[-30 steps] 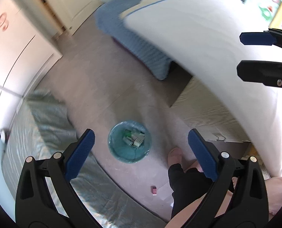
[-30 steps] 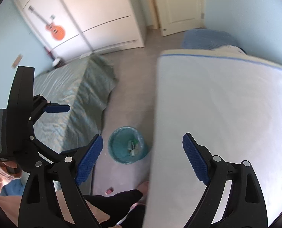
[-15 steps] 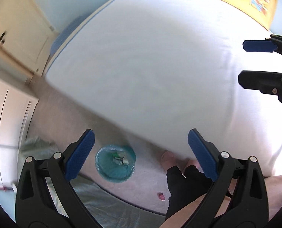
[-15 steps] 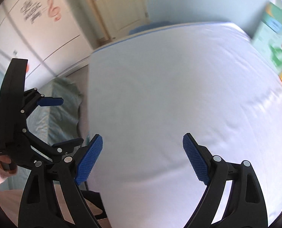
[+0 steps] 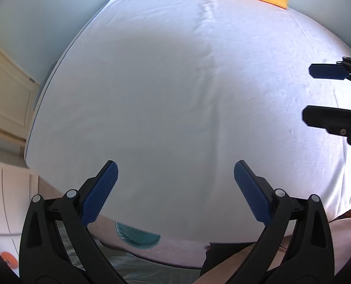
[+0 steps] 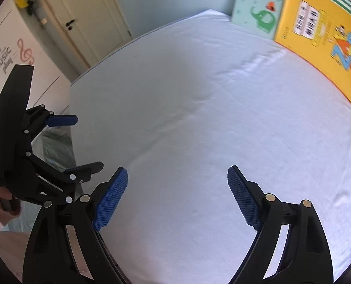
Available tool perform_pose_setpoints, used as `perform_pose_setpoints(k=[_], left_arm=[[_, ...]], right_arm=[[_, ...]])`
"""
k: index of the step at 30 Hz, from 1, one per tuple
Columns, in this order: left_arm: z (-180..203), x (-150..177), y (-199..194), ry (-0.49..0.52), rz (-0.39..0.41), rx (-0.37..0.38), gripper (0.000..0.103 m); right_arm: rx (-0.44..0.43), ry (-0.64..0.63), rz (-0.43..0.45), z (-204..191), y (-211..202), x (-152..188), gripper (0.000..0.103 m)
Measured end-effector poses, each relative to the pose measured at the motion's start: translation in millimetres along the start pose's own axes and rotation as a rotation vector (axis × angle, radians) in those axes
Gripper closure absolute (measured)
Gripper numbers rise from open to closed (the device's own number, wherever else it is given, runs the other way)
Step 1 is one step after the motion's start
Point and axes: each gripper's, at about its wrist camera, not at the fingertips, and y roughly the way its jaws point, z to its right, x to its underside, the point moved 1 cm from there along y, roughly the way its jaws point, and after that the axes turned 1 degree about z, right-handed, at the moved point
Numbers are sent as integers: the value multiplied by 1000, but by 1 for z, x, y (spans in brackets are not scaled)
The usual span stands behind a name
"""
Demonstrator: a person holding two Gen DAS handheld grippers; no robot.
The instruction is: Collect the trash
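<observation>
The teal bin [image 5: 137, 237] peeks from under the bed [image 5: 187, 99] edge, below our left claw [image 5: 175, 191]. Both our claws, left and right [image 6: 176, 197], hang wide and empty over the white sheet; two picture books [image 6: 317, 30] lean at the wall.

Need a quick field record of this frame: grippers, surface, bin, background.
left gripper: open, empty, over the bed
right gripper: open, empty, over the bed
bed: white sheet, no trash visible on it
bin: teal, on the floor, mostly hidden by the bed edge
boxes: yellow and green, upright at the far side of the bed
</observation>
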Motion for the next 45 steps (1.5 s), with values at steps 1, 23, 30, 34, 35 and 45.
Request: perform_pose_setpoints(k=[1,23,30,34,35,45], left_arm=[[6,-4,0,9,0,3,7],[100,-51,-11,210,24,118,7],[116,-66,-6,247,23,152,7],[121,-74,-4,256,20,173,7],[121,-75,-3,260,21,175,7],[122,-84,5,272,21,158,7]], right_arm=[[8,18,5,8,-4,3,17],[189,308,83,96,-62,74,17],[228,369,93,107,-72,92,17],[241,404,102,114,-76,96,17],[245,411,106,115,-77,97,17],[262,448,120,121,-80,93,17]])
